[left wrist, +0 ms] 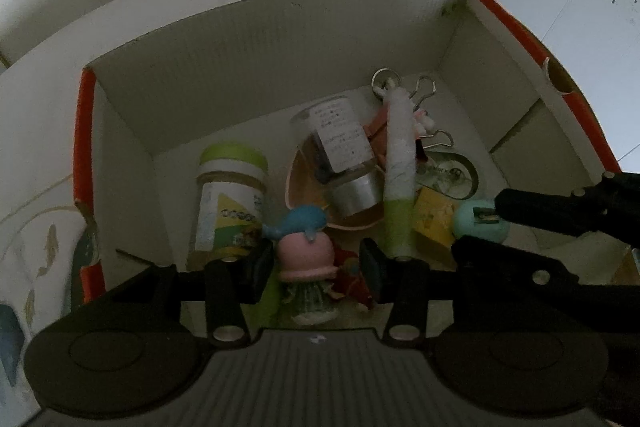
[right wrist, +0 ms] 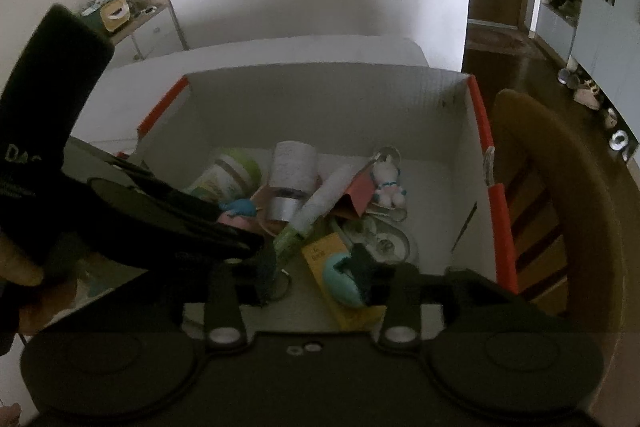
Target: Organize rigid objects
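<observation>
Two hand-held claws reach down into a white cardboard box (left wrist: 256, 67) with orange edges, already crowded with small household things.

The left claw (left wrist: 312, 267) grips a pink and blue toy figure (left wrist: 306, 247), one pad at each side of its pink body, low over the near end of the box. The right claw (right wrist: 316, 275) stands partly open. A mint-green egg-shaped item (right wrist: 340, 281) touches its right finger (right wrist: 366, 279) while the left finger is well apart from it, so nothing is held there. The egg rests on a yellow packet (right wrist: 320, 251).

Behind them lie a green-lidded jar (left wrist: 230, 195), a clear bottle with a silver cap (left wrist: 340, 151) resting in a pink bowl, a white and green tube (left wrist: 398, 163) and some binder clips (left wrist: 426, 87).

Risks, as a judgement: the egg is round and sits on a sloping packet, so it may roll when the right claw pulls away. The toy looks top-heavy and could topple onto the pile if let go too high. The two claws are close together and could knock each other, or the leaning tube.
</observation>
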`<state>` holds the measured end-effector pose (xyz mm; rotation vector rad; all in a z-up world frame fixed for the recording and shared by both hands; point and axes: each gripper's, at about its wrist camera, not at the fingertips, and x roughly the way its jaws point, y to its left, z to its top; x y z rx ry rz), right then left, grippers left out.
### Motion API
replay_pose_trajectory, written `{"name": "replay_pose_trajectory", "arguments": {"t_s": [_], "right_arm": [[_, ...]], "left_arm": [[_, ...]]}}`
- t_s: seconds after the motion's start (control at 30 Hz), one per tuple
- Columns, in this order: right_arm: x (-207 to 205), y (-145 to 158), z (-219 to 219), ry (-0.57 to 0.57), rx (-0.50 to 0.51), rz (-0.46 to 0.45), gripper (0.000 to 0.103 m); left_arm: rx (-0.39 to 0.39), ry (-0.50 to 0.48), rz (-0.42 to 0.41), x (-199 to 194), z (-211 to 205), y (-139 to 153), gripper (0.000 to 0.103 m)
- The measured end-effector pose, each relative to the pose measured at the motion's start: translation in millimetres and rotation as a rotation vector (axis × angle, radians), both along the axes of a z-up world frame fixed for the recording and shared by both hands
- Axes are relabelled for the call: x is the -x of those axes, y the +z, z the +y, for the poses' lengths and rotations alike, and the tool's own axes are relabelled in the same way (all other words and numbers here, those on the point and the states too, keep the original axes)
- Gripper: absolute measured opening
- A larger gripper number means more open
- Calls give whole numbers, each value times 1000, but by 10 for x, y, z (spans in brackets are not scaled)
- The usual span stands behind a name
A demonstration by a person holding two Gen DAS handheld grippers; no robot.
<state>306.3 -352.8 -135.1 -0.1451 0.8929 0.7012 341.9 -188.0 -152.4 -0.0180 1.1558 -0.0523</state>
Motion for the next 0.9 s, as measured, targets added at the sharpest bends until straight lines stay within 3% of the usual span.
{"name": "replay_pose_trajectory", "arguments": {"t_s": [0.3,0.37,0.43,0.7,0.77,0.9], "right_arm": [[113,208,-73,34,-31,-28,48],[158,287,-91,36,-46,-42,61],[224,380,-110,41,-59,-76,68],[421,639,-134,38,-108,-125,75],[467,683,-143,36,-121,-129,79],[585,765,-141,36,-138,-160,84]], "left_arm": [[8,10,-101,214,-14,191,52],[22,11,-125,279,-2,262,52],[33,10,-152,363,13,349,52],[47,-21,-284,724,81,739,55],[50,-20,-308,790,108,801,62],[58,-15,-357,946,184,944,63]]}}
